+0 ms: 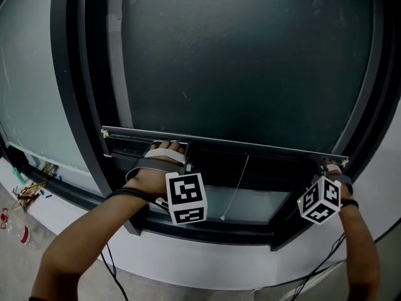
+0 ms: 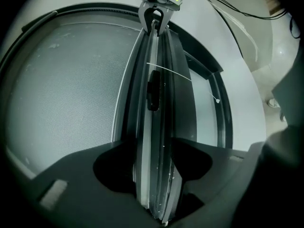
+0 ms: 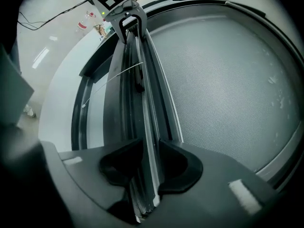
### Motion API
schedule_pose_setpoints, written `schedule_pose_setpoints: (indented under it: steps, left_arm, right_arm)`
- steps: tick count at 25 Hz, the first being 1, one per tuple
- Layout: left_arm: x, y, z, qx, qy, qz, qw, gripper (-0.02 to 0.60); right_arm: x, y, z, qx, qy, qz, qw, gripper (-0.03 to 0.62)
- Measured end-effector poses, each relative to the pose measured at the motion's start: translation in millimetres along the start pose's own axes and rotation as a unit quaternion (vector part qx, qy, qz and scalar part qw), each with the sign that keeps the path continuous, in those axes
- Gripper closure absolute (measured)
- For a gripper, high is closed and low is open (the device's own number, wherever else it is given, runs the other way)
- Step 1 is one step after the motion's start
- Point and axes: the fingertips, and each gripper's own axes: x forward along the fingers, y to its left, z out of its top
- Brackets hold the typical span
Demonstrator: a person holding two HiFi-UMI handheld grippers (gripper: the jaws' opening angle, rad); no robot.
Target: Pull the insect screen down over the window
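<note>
At 6 o'clock on the screen, the bar, clamped by left hand-held gripper and right hand-held gripper, should be lowered level.

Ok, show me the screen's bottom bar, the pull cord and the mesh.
bottom bar [image 1: 250, 145], head view, middle of its top edge.
pull cord [image 1: 237, 185], head view, halfway along the string.
mesh [image 3: 228, 80], right gripper view, open weave.

Floor litter too small

- No words, numbers or brand names can be read anywhere.
- The only signs are black-and-white square patterns on the left marker cube and the right marker cube.
</note>
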Motion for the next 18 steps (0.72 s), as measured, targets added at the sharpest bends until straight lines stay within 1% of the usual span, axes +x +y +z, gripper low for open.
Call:
schedule_pose_setpoints:
  steps: [3, 6, 12, 18]
  left_arm:
    - [8, -21, -1, 0.008, 0.004, -0.021, 0.9997, 0.344]
    - [15, -38, -2, 0.009, 0.003, -0.027, 0.9996, 0.337]
    - [17, -39, -4, 0.006, 0.001, -0.018, 0.9998, 0.337]
    - [16, -48, -5, 0.007, 0.003, -0.014, 0.9999, 0.341]
  right_arm:
    - [9, 22, -5, -0.011, 0.011, 0.017, 1.000, 0.479]
    - [16, 37, -7, -0.009, 0.013, 0.020, 1.000, 0.479]
    - [18, 38, -6, 0.001, 0.020, 0.001, 1.000, 0.488]
    - [17, 45, -7, 0.022, 0.024, -0.027, 0.999, 0.520]
